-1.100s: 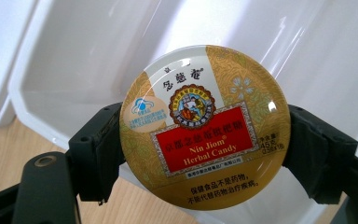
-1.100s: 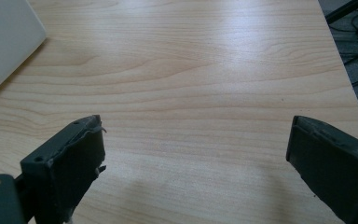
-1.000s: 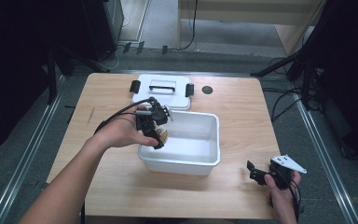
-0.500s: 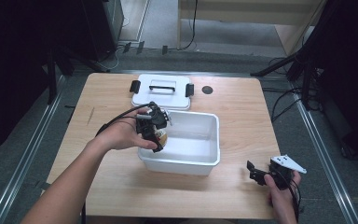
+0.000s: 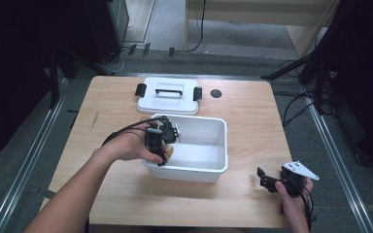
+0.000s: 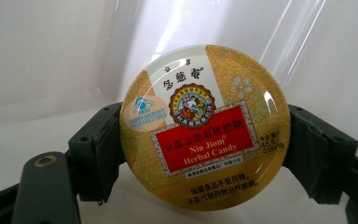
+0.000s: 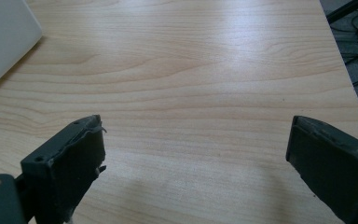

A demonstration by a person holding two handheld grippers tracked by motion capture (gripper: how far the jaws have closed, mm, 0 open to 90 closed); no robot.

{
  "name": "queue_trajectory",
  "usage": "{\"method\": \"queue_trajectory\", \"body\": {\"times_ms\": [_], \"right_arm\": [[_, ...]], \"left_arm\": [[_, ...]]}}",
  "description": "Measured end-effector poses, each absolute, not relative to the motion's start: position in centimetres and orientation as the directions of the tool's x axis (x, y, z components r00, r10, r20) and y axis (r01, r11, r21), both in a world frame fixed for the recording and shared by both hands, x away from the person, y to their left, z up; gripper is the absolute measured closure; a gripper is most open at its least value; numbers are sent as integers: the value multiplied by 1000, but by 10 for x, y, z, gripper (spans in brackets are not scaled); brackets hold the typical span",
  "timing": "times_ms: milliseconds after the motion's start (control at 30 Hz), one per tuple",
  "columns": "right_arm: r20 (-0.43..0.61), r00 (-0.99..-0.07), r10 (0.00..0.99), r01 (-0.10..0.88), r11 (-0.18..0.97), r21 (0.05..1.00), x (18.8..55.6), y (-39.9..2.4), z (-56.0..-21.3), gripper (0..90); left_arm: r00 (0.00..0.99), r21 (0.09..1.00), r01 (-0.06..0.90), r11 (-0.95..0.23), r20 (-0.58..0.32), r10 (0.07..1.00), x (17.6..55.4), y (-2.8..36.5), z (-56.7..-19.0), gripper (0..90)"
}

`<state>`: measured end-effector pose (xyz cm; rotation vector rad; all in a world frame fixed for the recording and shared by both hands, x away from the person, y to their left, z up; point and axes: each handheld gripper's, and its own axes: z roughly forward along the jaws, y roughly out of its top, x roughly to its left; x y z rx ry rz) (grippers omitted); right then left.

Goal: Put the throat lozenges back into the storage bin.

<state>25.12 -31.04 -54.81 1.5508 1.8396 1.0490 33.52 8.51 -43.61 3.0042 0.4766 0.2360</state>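
Note:
A round gold and red candy tin [image 6: 205, 128] marked Nin Jiom Herbal Candy sits between the two black jaws of my left gripper [image 6: 205, 154], which is shut on its rim. In the high view that left gripper [image 5: 161, 145] reaches down over the left wall of the white plastic bin [image 5: 209, 167], with the tin [image 5: 167, 153] just inside it. My right gripper [image 5: 264, 180] rests low over the table's front right corner. In the right gripper view its jaws [image 7: 196, 158] stand wide apart over bare wood with nothing between them.
The bin's white lid [image 5: 167, 96] with a handle and black clips lies flat behind the bin. A small dark disc [image 5: 216, 93] sits on the wooden table [image 5: 252, 126] near the far edge. A corner of the bin [image 7: 2, 37] shows at upper left in the right gripper view.
My left gripper has sunk a little further into the bin with the tin still held. The right hand has stayed where it was.

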Motion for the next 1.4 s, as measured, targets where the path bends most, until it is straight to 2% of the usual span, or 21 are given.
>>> {"method": "queue_trajectory", "body": {"times_ms": [533,800,1200,1400], "right_arm": [[93,-219,971,576,52,816,251,-310,-548,45],[91,-220,971,575,54,816,251,-310,-548,48],[90,-218,972,576,54,816,251,-310,-548,48],[89,-218,972,576,54,816,251,-310,-548,48]], "left_arm": [[932,107,327,-939,127,339,335,85,-437,208],[927,117,344,-932,117,357,336,88,-438,168],[912,222,377,-899,79,402,336,98,-412,458],[904,272,392,-879,64,423,331,103,-395,479]]}}
